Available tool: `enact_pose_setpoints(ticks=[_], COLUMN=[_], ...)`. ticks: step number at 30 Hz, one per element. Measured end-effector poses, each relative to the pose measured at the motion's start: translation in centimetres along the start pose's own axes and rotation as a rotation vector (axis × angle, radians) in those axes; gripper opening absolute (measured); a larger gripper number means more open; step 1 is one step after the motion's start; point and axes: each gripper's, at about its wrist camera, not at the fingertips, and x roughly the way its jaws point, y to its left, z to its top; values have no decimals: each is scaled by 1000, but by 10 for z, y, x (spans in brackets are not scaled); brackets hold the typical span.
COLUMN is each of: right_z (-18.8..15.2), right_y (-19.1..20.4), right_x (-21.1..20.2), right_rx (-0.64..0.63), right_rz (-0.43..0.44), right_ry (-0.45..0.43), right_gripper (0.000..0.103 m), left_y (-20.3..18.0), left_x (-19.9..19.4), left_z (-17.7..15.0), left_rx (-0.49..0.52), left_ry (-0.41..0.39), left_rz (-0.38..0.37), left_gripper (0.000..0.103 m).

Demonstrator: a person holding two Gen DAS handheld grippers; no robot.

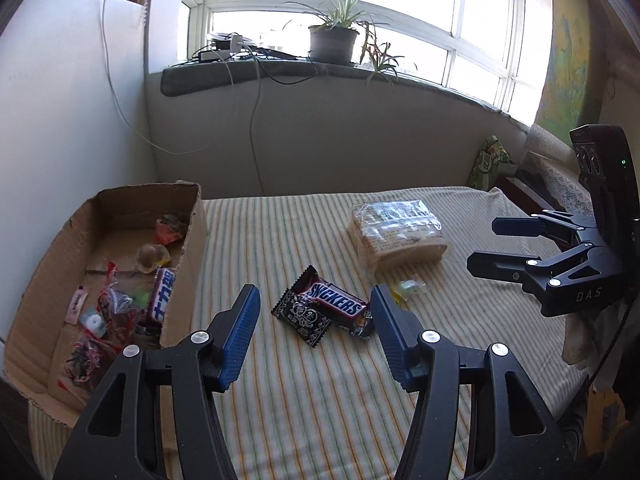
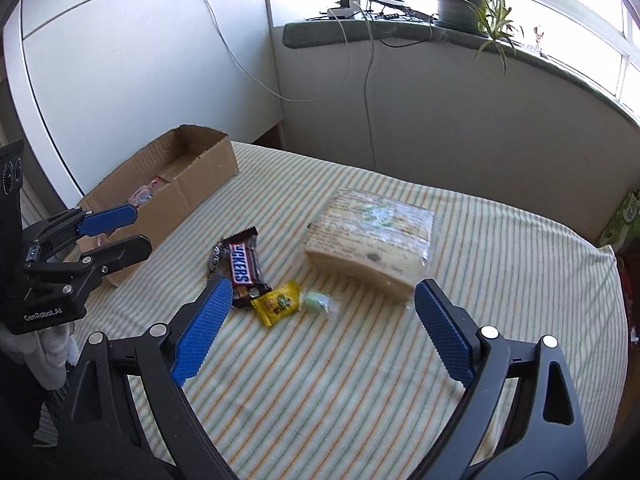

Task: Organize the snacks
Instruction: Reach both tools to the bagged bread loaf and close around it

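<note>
A brown open-topped cardboard box [image 1: 120, 240] is seen at ten o'clock on the striped green-and-cream bedcover [image 1: 320, 400], already filled in part with small wrapped sweets and a white-wrapped bar. Left outside, at the centre of the cover, are a brown Snickers bar [image 1: 334, 304] lying across a black patterned sachet [image 1: 298, 320], a yellow sweet packet [image 2: 278, 304], a pale green wrapped sweet [image 2: 318, 302] and, toward one o'clock, a large clear-wrapped block of wafers [image 2: 370, 240]. The left gripper [image 1: 314, 312] is held half apart and empty above the Snickers bar; the right gripper [image 2: 324, 300] is spread wide, with nothing clamped. The sorting is judged roughly half done.
</note>
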Motion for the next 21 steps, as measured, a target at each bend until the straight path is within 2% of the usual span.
enact_pose_setpoints(ticks=[6,12,18,21], right_z=[-3,-1,12,16], right_y=[-39,-49,-61,-71], right_x=[2,14,35,47], right_rx=[46,49,101,160], right_rz=[-34,-24,38,89], right_ry=[-2,5,13,31], right_gripper=[95,95,95,95], left_y=[-11,-17,-27,-34], left_x=[26,45,59,71], left_z=[2,-7,8,21], left_rx=[5,17,33,35], left_ry=[31,85,104,113], left_rz=[-2,-4,-28,-64], left_gripper=[57,57,57,57])
